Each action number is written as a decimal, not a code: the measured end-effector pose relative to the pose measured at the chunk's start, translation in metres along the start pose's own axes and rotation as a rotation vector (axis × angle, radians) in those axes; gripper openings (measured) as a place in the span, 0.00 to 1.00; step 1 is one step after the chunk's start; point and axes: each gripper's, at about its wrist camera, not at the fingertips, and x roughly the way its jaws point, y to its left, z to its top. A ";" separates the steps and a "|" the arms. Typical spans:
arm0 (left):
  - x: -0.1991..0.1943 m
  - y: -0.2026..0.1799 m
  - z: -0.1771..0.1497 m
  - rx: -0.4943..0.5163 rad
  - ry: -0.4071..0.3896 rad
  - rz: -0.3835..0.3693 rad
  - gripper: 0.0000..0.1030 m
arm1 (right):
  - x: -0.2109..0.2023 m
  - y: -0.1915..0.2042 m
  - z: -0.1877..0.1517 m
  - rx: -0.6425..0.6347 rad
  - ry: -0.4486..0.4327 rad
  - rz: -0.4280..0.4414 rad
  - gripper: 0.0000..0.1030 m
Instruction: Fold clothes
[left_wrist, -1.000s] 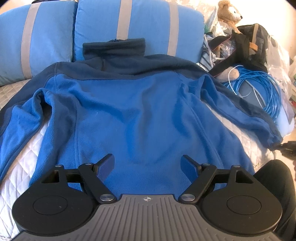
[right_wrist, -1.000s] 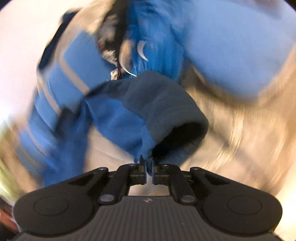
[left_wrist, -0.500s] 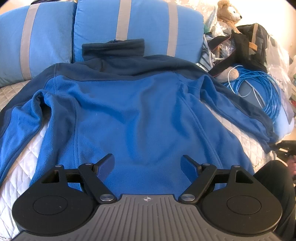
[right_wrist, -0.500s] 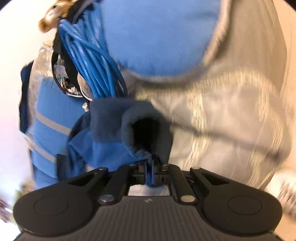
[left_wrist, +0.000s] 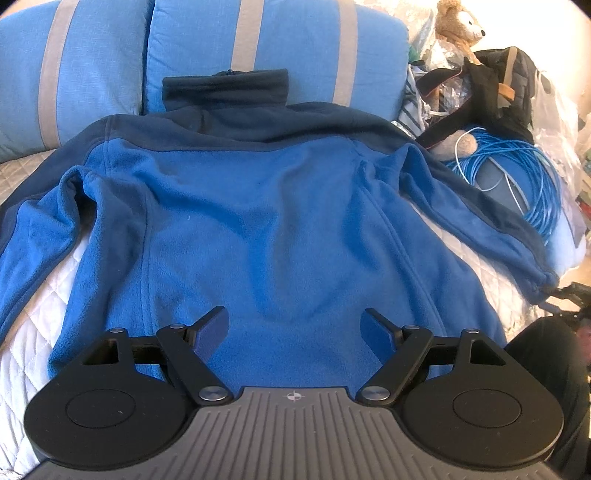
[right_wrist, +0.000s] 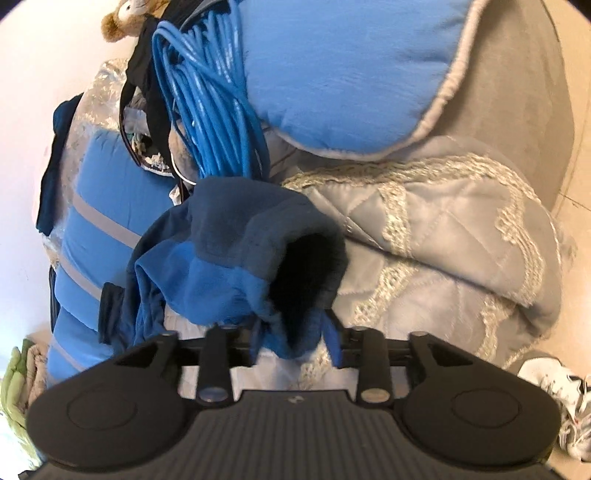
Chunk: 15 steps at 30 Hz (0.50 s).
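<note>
One sleeve cuff (right_wrist: 295, 266) between opening right gripper (right_wrist: 291, 338) jaws.

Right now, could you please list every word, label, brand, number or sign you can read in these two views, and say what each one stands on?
None can be read.
Small round crosshair mark on the left tongs' grey body: a symbol, no letters.
The same mark on the right tongs' body: blurred.
Blue cable coil: pale jacket print, too small to read.
Fleece jacket: no label visible.
</note>
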 end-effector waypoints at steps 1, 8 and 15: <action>0.000 0.000 0.000 -0.001 0.000 0.000 0.76 | -0.002 -0.002 -0.002 0.012 0.001 0.010 0.58; 0.000 0.002 0.000 -0.005 0.002 0.006 0.76 | 0.000 -0.028 -0.022 0.177 0.001 0.203 0.60; -0.005 0.002 -0.001 -0.002 0.001 0.016 0.76 | 0.033 -0.068 -0.044 0.392 -0.066 0.405 0.55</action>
